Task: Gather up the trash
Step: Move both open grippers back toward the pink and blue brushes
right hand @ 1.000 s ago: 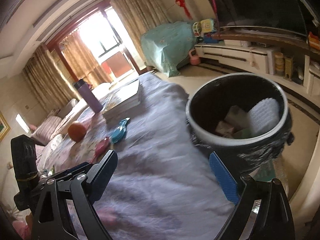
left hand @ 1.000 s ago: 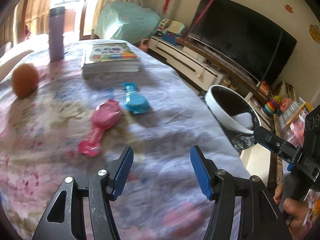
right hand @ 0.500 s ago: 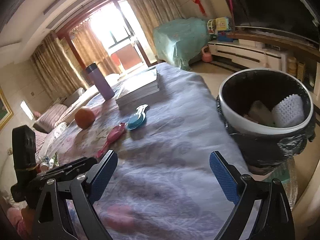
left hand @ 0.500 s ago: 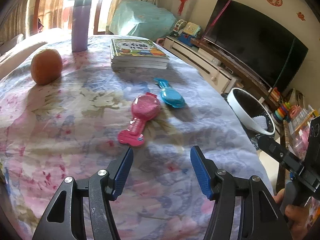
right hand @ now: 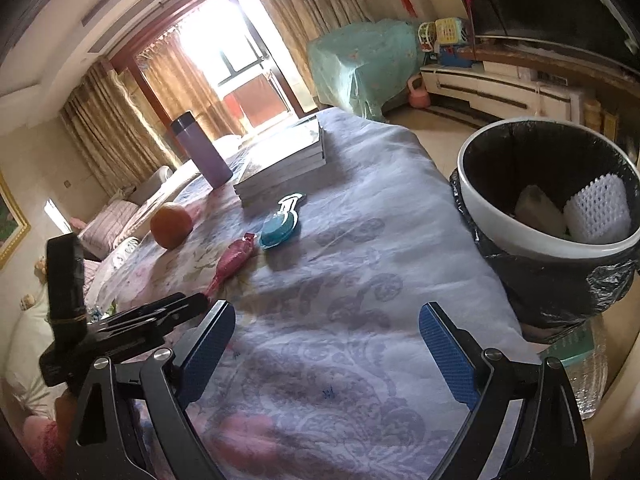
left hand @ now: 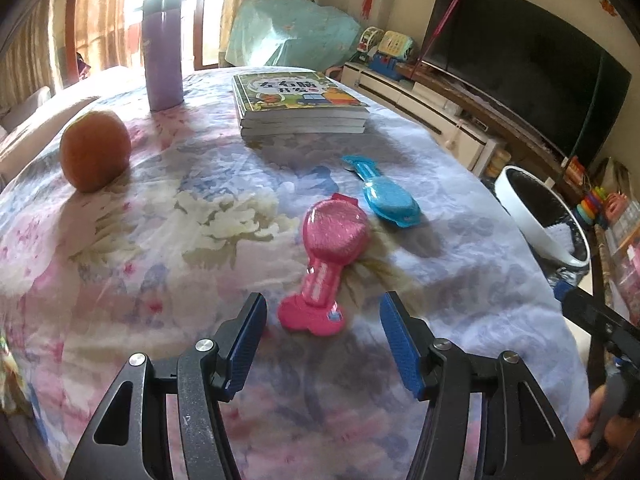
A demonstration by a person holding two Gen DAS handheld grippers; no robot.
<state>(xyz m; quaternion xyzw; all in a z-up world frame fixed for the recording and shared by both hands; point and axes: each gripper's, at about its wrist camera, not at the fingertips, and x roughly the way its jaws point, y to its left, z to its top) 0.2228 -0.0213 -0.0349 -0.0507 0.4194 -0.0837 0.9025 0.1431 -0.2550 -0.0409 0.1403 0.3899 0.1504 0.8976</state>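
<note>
A pink spoon-shaped wrapper (left hand: 328, 260) lies on the flowered tablecloth (left hand: 160, 240), a blue one (left hand: 386, 196) just beyond it. Both also show in the right wrist view, pink (right hand: 234, 262) and blue (right hand: 280, 226). My left gripper (left hand: 322, 320) is open and empty, its fingertips either side of the pink wrapper's near end. My right gripper (right hand: 326, 336) is open and empty over the cloth, left of the white trash bin (right hand: 532, 240) with a black liner; the bin also shows in the left wrist view (left hand: 536, 224). The bin holds white foam netting (right hand: 598, 212).
An orange (left hand: 95, 156), a purple flask (left hand: 162, 68) and a stack of books (left hand: 300, 106) stand further back on the table. A TV (left hand: 520, 60) on a low cabinet runs along the right wall. The table's edge drops off beside the bin.
My left gripper has moved forward and left towards the pink wrapper, which is now between its fingertips. My right gripper has drawn back from the bin towards the table.
</note>
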